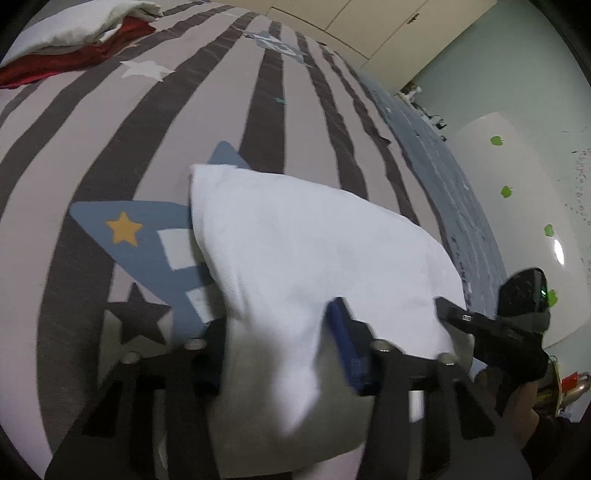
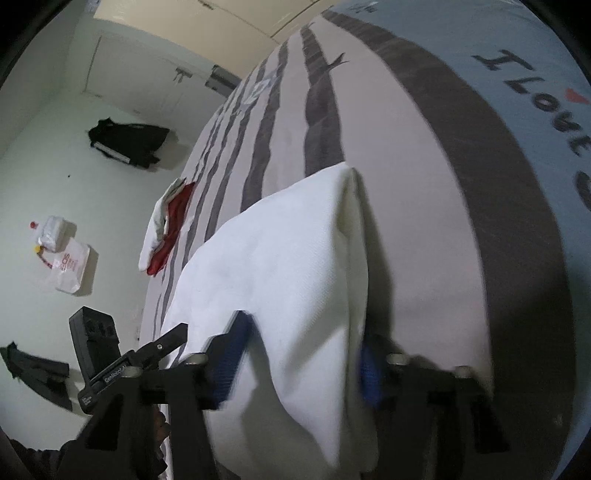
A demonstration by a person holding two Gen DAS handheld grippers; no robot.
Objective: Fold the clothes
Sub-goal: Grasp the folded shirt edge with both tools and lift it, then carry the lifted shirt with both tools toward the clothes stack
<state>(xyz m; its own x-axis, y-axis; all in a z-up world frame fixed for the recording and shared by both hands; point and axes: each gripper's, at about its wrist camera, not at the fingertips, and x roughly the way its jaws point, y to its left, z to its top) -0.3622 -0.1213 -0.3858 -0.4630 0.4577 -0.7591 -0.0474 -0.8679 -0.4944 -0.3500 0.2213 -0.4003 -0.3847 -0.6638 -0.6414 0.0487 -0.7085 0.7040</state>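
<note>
A white cloth (image 1: 314, 254) is lifted above the striped bedspread (image 1: 110, 140), its far end folded over. My left gripper (image 1: 280, 350) has its blue-padded fingers (image 1: 347, 343) either side of the cloth's near edge and grips it. My right gripper (image 2: 299, 362) grips the same white cloth (image 2: 288, 273) at its other near corner, blue pads (image 2: 229, 354) against the fabric. The right gripper also shows at the right of the left wrist view (image 1: 480, 328). The left gripper shows at the lower left of the right wrist view (image 2: 140, 362).
A pile of white and red clothes (image 1: 77, 40) lies at the far end of the bed; it also shows in the right wrist view (image 2: 166, 229). The floor beside the bed holds a black bag (image 2: 129, 144), a plastic bag (image 2: 70, 266) and a black item (image 2: 33, 369). Cupboards (image 1: 369, 22) stand behind.
</note>
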